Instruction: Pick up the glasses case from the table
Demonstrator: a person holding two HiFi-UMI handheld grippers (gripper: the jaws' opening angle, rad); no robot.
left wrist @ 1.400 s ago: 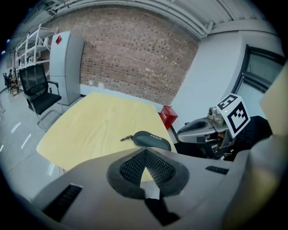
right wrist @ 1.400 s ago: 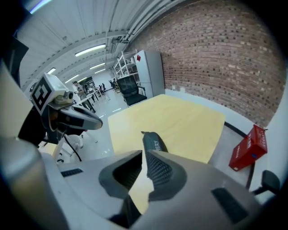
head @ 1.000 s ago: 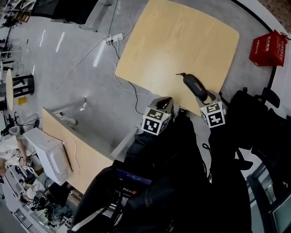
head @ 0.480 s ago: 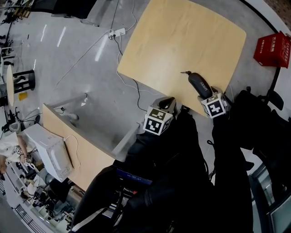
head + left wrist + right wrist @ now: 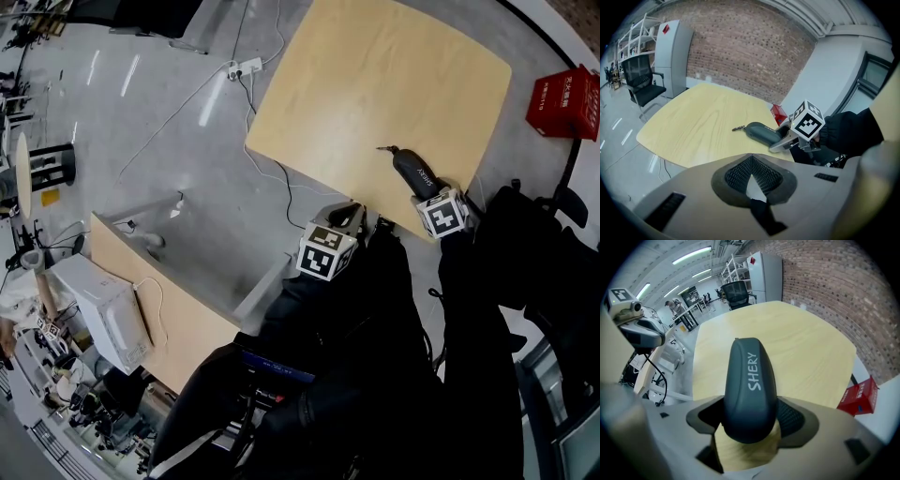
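A dark grey glasses case (image 5: pixel 411 172) marked SHERY lies on the light wooden table (image 5: pixel 375 84) near its front right corner, with a small zipper pull (image 5: pixel 382 148) at its far end. My right gripper (image 5: pixel 428 193) points steeply down over the near end of the case (image 5: pixel 749 376). Its jaws have just been opening and stand wide, one pad on each side of the case, which still rests on the table. My left gripper (image 5: pixel 347 214) hangs off the table's front edge, shut and empty. The left gripper view shows the case (image 5: pixel 761 132) and the right gripper (image 5: pixel 782 142).
A red box (image 5: pixel 562 98) sits on the floor to the right of the table. Cables (image 5: pixel 272 178) run across the floor on the left. A wooden counter (image 5: pixel 159 300) with a white appliance (image 5: pixel 103 319) stands lower left. An office chair (image 5: pixel 644 84) stands beyond the table.
My right gripper has come down and forward over the near end of the glasses case. The left gripper has kept still, and the case has not moved.
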